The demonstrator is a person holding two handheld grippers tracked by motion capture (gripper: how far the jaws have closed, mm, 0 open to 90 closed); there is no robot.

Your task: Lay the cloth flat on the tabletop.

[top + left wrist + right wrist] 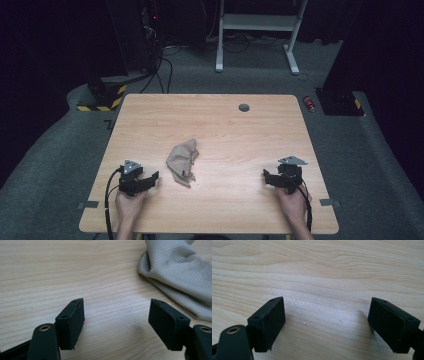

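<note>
A crumpled beige cloth (182, 161) lies on the wooden table (225, 130), a little left of its middle. In the left gripper view the cloth (180, 275) fills the upper right, beyond and to the right of the jaws. My left gripper (156, 178) rests low on the table just left of the cloth, open (116, 322), with bare wood between its jaws. My right gripper (265, 175) rests near the right front of the table, open (327, 325) over bare wood, well apart from the cloth.
A small dark round grommet (244, 107) sits near the table's far edge. Beyond the table, a white desk frame (257, 30) stands on grey carpet. A black-and-yellow striped base (102, 97) stands off the far left corner, a red can (310, 103) off the far right.
</note>
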